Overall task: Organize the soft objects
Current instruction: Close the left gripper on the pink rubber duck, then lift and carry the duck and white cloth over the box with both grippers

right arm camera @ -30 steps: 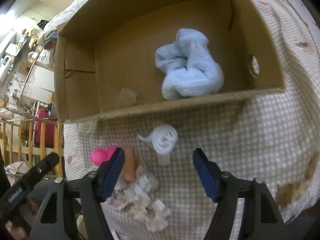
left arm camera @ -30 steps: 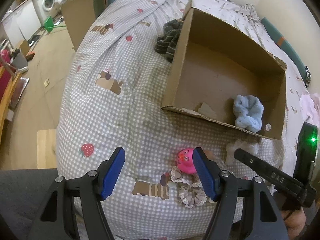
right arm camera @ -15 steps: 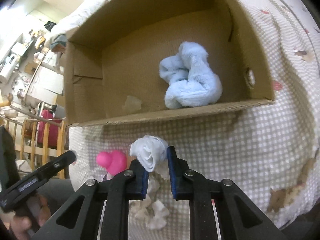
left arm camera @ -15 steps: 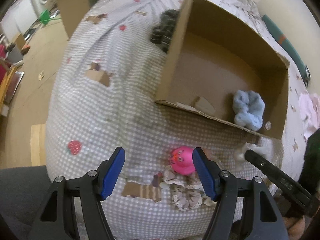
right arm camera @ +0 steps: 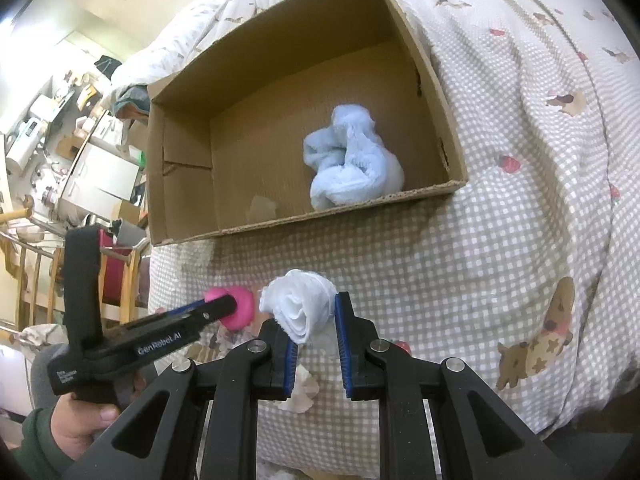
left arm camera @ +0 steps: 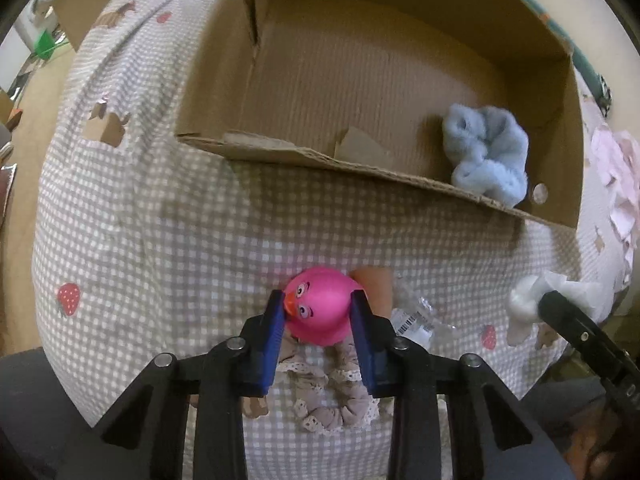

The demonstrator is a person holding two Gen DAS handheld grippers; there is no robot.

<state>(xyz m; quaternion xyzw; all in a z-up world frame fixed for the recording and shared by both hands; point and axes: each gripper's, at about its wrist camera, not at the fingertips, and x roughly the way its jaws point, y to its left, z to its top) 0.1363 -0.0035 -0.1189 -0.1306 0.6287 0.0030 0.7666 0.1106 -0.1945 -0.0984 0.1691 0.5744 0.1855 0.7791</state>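
My left gripper (left arm camera: 318,308) is shut on a pink soft duck toy (left arm camera: 320,304) near the bed's front edge; the duck also shows in the right wrist view (right arm camera: 238,306). My right gripper (right arm camera: 316,320) is shut on a white crumpled cloth (right arm camera: 302,304), held just above the bedspread; it also shows in the left wrist view (left arm camera: 532,300). An open cardboard box (left arm camera: 320,160) lies behind them and holds a light blue fluffy scrunchie (left arm camera: 486,158), which also shows in the right wrist view (right arm camera: 352,168). A beige lace scrunchie (left arm camera: 332,404) lies under my left gripper.
The grey checked bedspread (left arm camera: 160,240) covers the bed. A clear plastic wrapper with a barcode (left arm camera: 420,320) and a tan object (left arm camera: 374,284) lie beside the duck. A pink cloth (left arm camera: 616,188) lies right of the box. Furniture and clutter stand left of the bed (right arm camera: 60,140).
My left gripper moved forward and shut on the pink duck. My right gripper shut on the white cloth and lifted it off the bedspread.
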